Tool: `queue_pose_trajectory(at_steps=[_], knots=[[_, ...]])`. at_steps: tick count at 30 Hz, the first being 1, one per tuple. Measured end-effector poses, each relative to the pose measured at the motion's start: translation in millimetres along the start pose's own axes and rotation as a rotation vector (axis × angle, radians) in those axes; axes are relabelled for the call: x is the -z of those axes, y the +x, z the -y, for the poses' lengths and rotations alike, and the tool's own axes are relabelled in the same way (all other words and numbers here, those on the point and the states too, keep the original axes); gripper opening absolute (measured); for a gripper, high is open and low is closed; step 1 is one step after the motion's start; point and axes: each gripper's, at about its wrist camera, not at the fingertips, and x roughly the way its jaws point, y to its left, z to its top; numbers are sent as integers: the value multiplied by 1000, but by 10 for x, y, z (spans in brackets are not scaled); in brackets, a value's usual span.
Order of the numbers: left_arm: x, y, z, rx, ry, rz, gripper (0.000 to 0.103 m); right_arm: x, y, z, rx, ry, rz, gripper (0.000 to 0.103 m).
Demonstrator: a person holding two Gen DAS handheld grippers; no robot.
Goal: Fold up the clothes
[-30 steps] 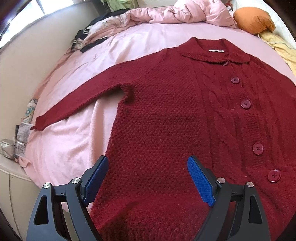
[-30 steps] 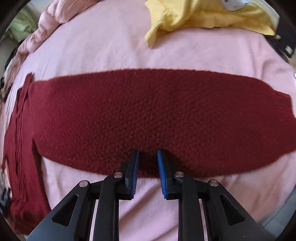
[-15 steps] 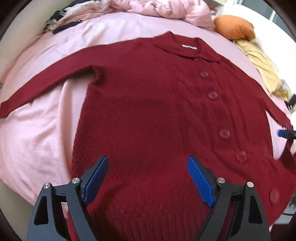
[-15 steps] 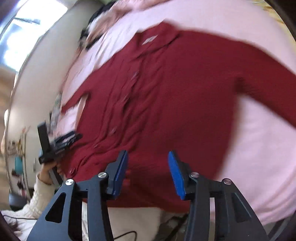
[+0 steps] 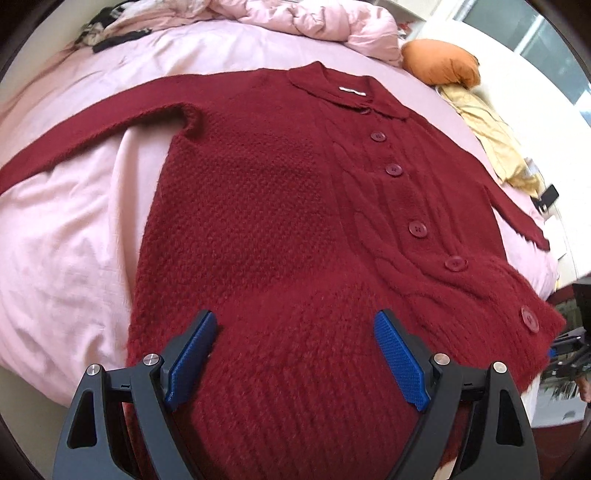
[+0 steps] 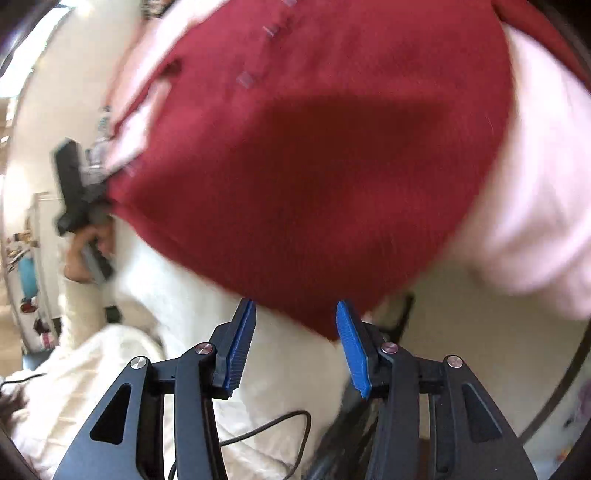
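Bed (image 5: 66, 236), pink sheet, with a rumpled pink duvet (image 5: 306, 18) at the far side, an orange cushion (image 5: 439, 66) and a yellow garment (image 5: 491, 140) toward the right edge. Item: red knitted cardigan (image 5: 258, 206), buttoned, spread flat and face up, collar away from the person, one sleeve (image 5: 92, 122) stretched out to the left, hem nearest. Left tongs (image 5: 295, 347): pads wide apart, poised over the ribbed hem, gripping nothing. Right tongs (image 6: 295, 347): pads apart, empty, just off the cardigan's (image 6: 314, 166) lower corner where it overhangs the bed edge. Risks, as judged: the overhanging corner may slide off the bed if tugged; thick loose knit may bunch or be pinched in a single layer, skewing the fold; buttons could snag. View differences: the left wrist view gives the whole garment layout sharply; the right wrist view, heavily blurred, alone shows the overhang, the person's white clothing, a trailing cable (image 6: 266, 428) and the left tongs' handle held in a hand (image 6: 83, 254).
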Motion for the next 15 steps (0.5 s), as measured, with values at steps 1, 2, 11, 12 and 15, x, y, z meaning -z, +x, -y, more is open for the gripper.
queue_pose_trajectory(at_steps=[1, 2, 11, 12, 15], knots=[[1, -42, -10, -1, 3, 1, 87, 74, 55, 27, 22, 20, -4, 47], [3, -152, -27, -4, -6, 14, 87, 51, 22, -81, 48, 23, 59, 47], [-164, -1162, 413, -164, 25, 470, 91, -157, -275, -1055, 283, 57, 622, 58], [-169, -1160, 461, -170, 17, 481, 91, -180, -308, -1163, 309, 60, 684, 67], [-137, -1102, 582, -171, -7, 470, 91, -250, -407, -1488, 387, 71, 872, 69]])
